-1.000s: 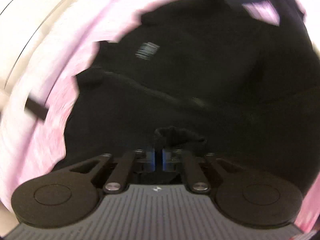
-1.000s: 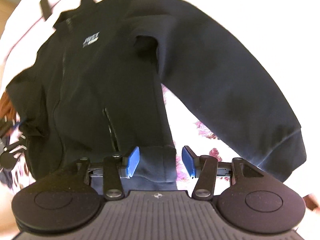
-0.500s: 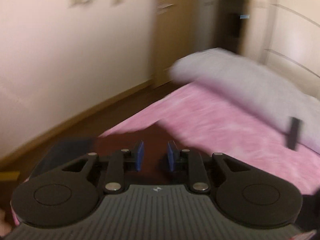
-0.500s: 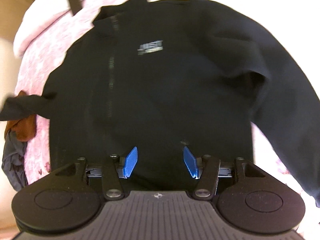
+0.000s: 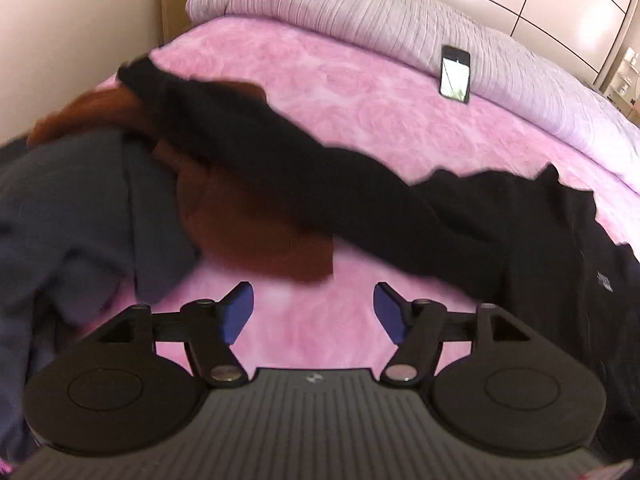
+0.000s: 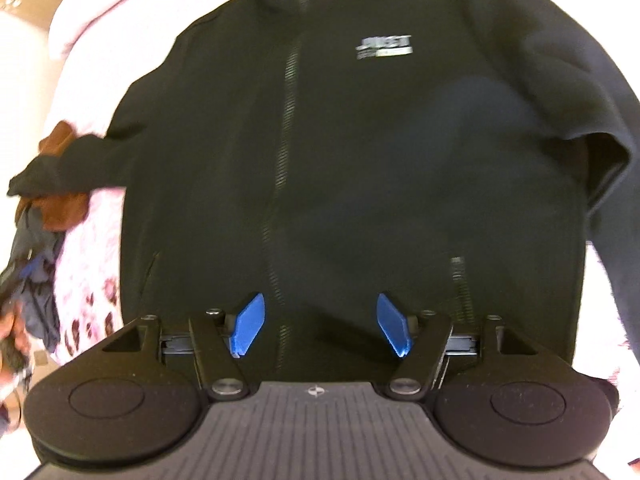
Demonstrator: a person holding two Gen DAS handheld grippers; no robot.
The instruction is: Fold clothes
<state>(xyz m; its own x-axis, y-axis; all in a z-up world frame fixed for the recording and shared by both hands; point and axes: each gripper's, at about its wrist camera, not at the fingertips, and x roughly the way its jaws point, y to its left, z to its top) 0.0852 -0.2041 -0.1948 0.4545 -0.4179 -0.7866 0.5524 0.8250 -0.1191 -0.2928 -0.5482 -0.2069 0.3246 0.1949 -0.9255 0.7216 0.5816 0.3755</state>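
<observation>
Two grippers hang empty over the pink bed [image 5: 360, 92], where my black zip jacket [image 6: 340, 168] lies spread face up, its sleeve [image 5: 304, 184] draped across a rust garment [image 5: 256, 236]. My right gripper [image 6: 320, 326] and left gripper [image 5: 314, 316] have just been opening, nothing between the blue pads. Spreading looks finished; folding next means pinching that stray sleeve and carrying it inward.

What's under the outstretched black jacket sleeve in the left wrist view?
The black jacket sleeve lies across a rust-brown garment, which overlaps a dark navy garment, all on pink bedding. Whatever lies beneath the sleeve itself is hidden.
</observation>
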